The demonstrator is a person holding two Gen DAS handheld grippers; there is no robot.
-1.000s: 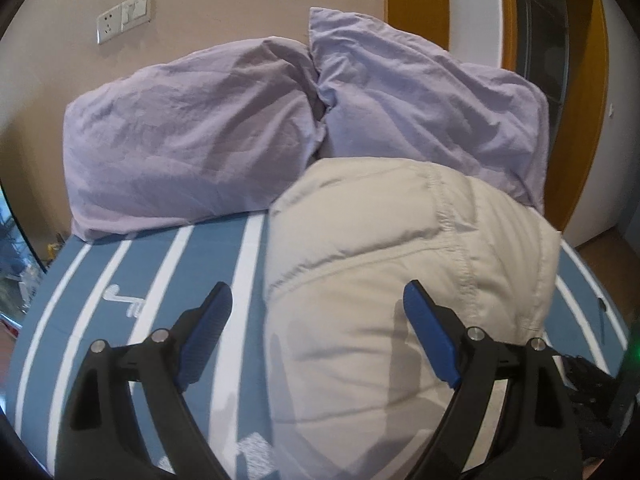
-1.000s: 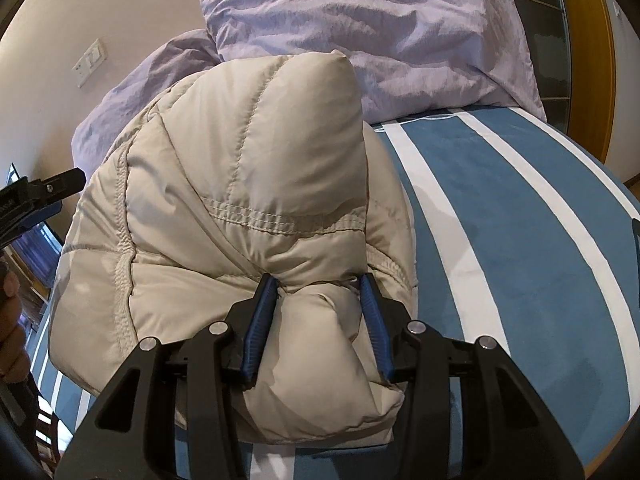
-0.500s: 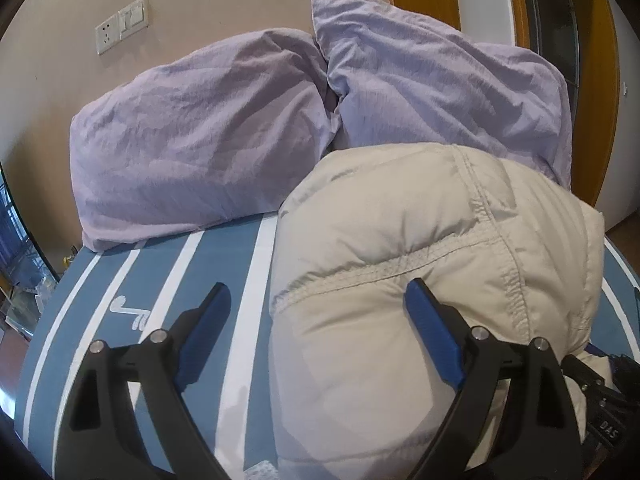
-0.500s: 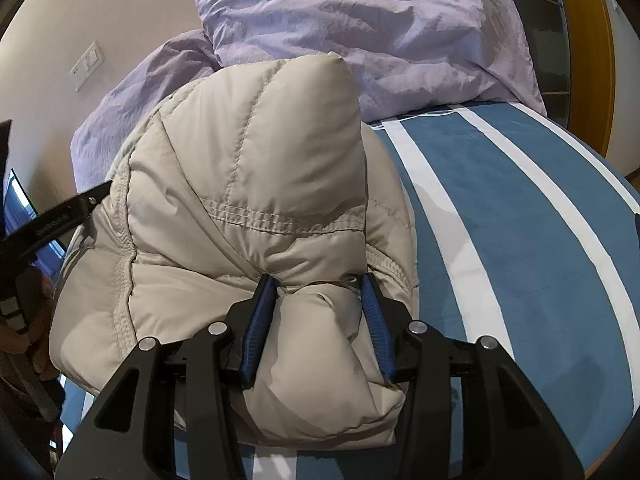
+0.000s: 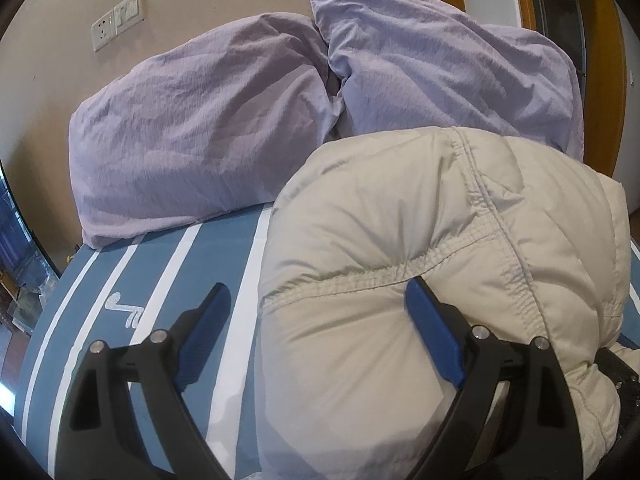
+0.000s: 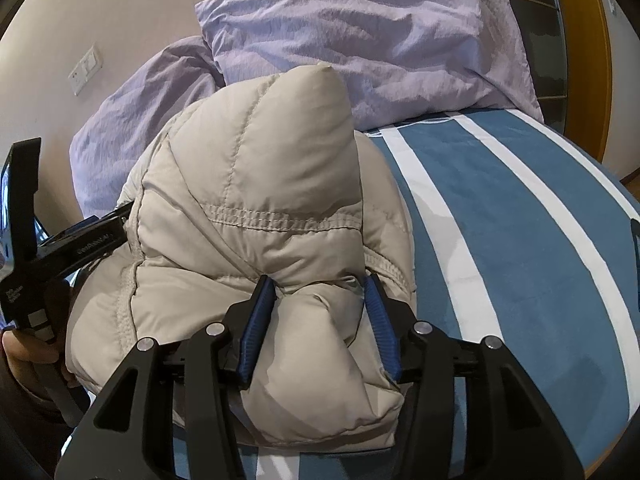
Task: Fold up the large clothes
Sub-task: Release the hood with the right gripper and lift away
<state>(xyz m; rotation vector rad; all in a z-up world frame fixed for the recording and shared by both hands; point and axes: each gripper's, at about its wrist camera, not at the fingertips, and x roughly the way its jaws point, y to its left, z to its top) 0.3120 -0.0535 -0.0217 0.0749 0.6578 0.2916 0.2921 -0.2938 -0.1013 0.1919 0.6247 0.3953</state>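
A puffy beige quilted jacket (image 6: 256, 240) sits bundled in a tall mound on a bed (image 6: 500, 208) covered with a blue sheet with white stripes. Behind it, two wrinkled lilac pillows (image 5: 208, 132) lean against a pale wall that carries a white socket and switch plate (image 5: 118, 20).

In the right wrist view, the right gripper (image 6: 318, 312) is closed on a thick fold at the near bottom edge of the jacket — its blue-padded fingers (image 6: 256, 320) press in from both sides, and the padding bulges out between and below them. The rest of the jacket rises above the grip to a rounded peak.

In the left wrist view, the left gripper (image 5: 316, 332) has its fingers spread wide apart, gripping nothing. Its left finger (image 5: 204, 332) hangs over the bare striped sheet, while the other finger lies against the jacket's side, just below a gathered seam. From the right camera, the left gripper's black body shows at the far left — touching the jacket's side, with the person's hand (image 6: 28, 356) around its handle.
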